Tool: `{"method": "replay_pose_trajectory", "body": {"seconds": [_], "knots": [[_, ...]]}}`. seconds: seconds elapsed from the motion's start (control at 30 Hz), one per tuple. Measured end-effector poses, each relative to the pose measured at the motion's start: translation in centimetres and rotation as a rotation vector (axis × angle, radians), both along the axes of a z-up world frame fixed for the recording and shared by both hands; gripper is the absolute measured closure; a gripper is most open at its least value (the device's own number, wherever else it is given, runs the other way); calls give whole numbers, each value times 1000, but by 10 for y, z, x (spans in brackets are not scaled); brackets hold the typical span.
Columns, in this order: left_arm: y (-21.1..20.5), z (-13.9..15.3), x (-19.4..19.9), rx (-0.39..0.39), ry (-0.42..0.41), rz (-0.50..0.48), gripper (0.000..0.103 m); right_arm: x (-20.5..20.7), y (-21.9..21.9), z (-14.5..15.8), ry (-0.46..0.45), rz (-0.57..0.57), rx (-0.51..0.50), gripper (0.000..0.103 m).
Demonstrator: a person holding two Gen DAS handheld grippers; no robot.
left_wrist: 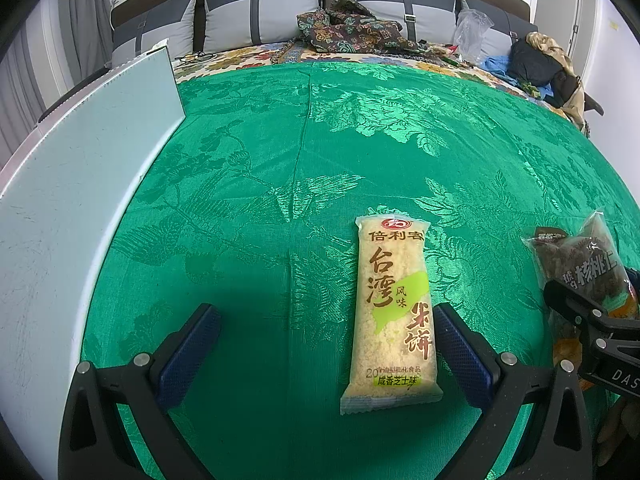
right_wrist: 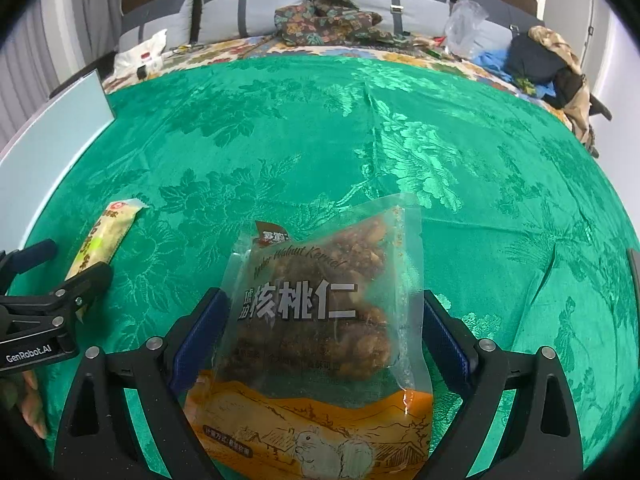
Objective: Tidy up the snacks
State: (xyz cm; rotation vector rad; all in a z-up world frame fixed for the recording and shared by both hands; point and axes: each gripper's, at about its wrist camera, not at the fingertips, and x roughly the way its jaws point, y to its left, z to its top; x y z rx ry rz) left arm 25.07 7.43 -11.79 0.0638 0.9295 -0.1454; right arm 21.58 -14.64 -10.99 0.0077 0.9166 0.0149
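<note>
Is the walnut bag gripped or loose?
Loose. The walnut bag lies flat on the cloth between the right gripper's wide-open jaws; pads aren't pressing it.

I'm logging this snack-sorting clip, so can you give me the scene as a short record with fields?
surface: green cloth spread on a bed
snack 1: rice cracker bar, lying flat between the left gripper's fingers, nearer one finger
snack 2: walnut bag, lying between the right gripper's fingers
left gripper: open
right gripper: open wide, pads beside the bag's edges
side item: pale board along the cloth's edge
</note>
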Motion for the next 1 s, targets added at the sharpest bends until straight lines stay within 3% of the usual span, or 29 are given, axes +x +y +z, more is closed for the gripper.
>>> {"method": "replay_pose_trajectory", "body": {"seconds": [0.4, 0.57, 0.6, 0.63, 0.67, 0.7, 0.73, 0.77, 1.0], "knots": [[0, 0, -1, 1, 0, 1, 0, 0, 0, 0, 4, 2, 0, 7], [-5, 2, 0, 10, 92, -4, 0, 15, -1, 4, 133, 41, 3, 7], [-7, 3, 0, 11, 113, -15, 5, 18, -2, 5, 153, 54, 4, 8], [-10, 4, -2, 11, 111, -31, 15, 21, -3, 5, 178, 70, 7, 11], [-15, 10, -6, 12, 84, -71, 54, 23, -4, 6, 196, 83, 7, 13], [-20, 13, -7, 25, 81, -107, 74, 24, -5, 7, 210, 92, 18, 17], [-25, 15, -8, 36, 102, -124, 73, 24, -8, 11, 213, 100, 38, 40], [-25, 15, -8, 17, 109, -133, 73, 24, -13, 16, 217, 104, 75, 50], [-3, 35, -35, -155, 112, -103, 73, 6, -47, 41, 218, 64, 289, 80]]}}
